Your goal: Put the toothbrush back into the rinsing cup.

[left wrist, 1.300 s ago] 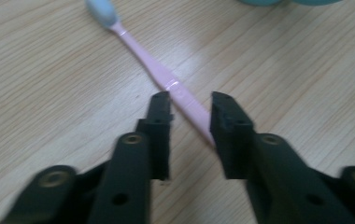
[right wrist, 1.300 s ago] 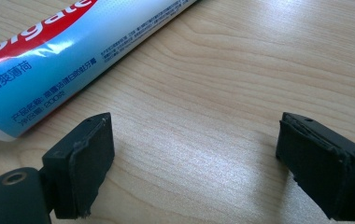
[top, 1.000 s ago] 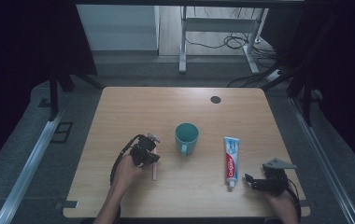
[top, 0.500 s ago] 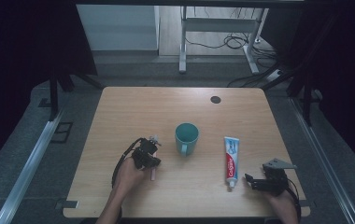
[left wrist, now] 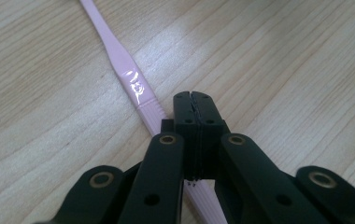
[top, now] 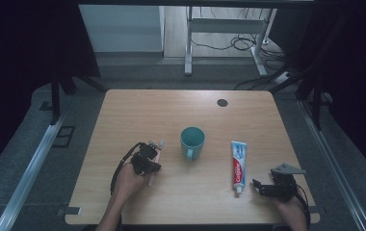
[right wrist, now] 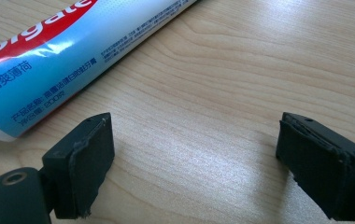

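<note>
1. Tabletop [top: 137,110]: light wood, nothing in the way. Landmark is the teal mug [top: 192,142], standing upright mid-table with its handle toward the person.
2. Toothpaste tube [top: 238,163]: lies flat just to the right of the mug, cap end toward the person. Not involved in this step, so leave it alone.
3. Left gripper [top: 148,161]: just to the left of the mug, jaws pressed together. In the left gripper view the jaws meet over the ribbed handle of the toothbrush [left wrist: 128,77]. I judge it clamped on the handle, but the contact itself is hidden under the jaws.
4. Right gripper [right wrist: 194,154]: right of the mug beyond the tube and nearer the person, jaws wide apart with bare wood between them. Idle, and should stay parked.
5. Toothbrush: pink, thin, flat on the tabletop to the left of the mug, with its far end pointing up-table.
6. Step, as I read it: lift the brush and stand it in the mug.
7. Do it well:
   - Lift straight up first and check that the handle doesn't pivot between the jaws.
   - A slim, glossy handle slips easily, so keep the squeeze firm.
   - Clear the mug's rim before moving across.
   - Lower the brush into the mug and release only once it rests inside.
</note>
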Action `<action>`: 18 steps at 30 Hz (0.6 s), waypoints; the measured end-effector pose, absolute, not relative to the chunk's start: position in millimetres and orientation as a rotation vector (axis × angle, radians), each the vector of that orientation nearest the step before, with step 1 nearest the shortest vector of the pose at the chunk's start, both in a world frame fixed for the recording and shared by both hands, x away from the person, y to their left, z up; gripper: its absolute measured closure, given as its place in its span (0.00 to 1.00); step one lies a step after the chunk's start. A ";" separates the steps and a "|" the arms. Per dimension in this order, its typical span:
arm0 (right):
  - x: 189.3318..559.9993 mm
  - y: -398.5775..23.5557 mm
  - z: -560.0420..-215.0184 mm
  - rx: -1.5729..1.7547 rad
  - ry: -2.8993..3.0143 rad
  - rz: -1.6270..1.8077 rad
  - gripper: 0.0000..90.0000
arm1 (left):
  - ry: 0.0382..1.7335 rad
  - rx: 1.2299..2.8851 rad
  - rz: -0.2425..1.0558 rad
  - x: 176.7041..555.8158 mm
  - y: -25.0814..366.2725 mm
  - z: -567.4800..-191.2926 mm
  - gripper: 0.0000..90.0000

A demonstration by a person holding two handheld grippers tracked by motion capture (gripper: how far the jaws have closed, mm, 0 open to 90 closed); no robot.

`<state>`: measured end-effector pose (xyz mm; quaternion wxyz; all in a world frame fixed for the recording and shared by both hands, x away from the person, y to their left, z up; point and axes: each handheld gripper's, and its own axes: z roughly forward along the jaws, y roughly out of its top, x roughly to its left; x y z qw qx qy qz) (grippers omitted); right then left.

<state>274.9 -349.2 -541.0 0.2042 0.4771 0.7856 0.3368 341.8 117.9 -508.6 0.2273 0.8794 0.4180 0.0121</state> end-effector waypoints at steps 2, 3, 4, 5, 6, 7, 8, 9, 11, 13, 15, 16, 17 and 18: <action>274.9 -349.2 -541.1 1.331 2.191 0.939 0.12 | 1.157 2.423 0.033 341.7 119.4 -508.8 0.99; 274.9 -349.2 -541.1 1.331 2.191 0.939 0.12 | 1.159 2.425 0.033 341.9 120.5 -508.9 0.99; 274.9 -349.2 -541.1 1.331 2.191 0.940 0.12 | 1.161 2.429 0.032 342.0 121.5 -508.9 0.99; 274.9 -349.2 -541.1 1.331 2.191 0.940 0.12 | 1.169 2.426 0.031 341.7 122.2 -508.9 0.99; 274.9 -349.2 -541.1 1.331 2.191 0.940 0.12 | 1.173 2.426 0.029 341.9 123.5 -508.9 0.99; 274.9 -349.2 -541.1 1.331 2.191 0.940 0.12 | 1.169 2.428 0.031 342.2 124.3 -509.0 0.99; 274.9 -349.2 -541.1 1.331 2.191 0.940 0.12 | 1.180 2.425 0.030 341.8 124.9 -509.1 0.99; 274.9 -349.2 -541.1 1.331 2.191 0.940 0.12 | 1.178 2.423 0.029 342.1 125.5 -509.4 0.99; 274.9 -349.2 -541.1 1.331 2.191 0.940 0.12 | 1.183 2.423 0.029 342.3 126.5 -510.0 0.99; 274.8 -349.2 -541.1 1.331 2.191 0.939 0.12 | 1.182 2.426 0.029 342.4 126.9 -510.4 0.99; 274.9 -349.2 -541.1 1.331 2.191 0.939 0.12 | 1.179 2.423 0.030 342.1 126.6 -509.7 0.99; 274.9 -349.2 -541.1 1.331 2.191 0.939 0.12 | 1.176 2.421 0.031 341.9 126.3 -508.7 0.99; 274.9 -349.2 -541.1 1.331 2.191 0.939 0.12 | 1.174 2.419 0.034 341.7 126.0 -507.2 0.99; 274.9 -349.2 -541.1 1.331 2.191 0.940 0.12 | 1.167 2.415 0.040 341.8 125.9 -505.6 0.97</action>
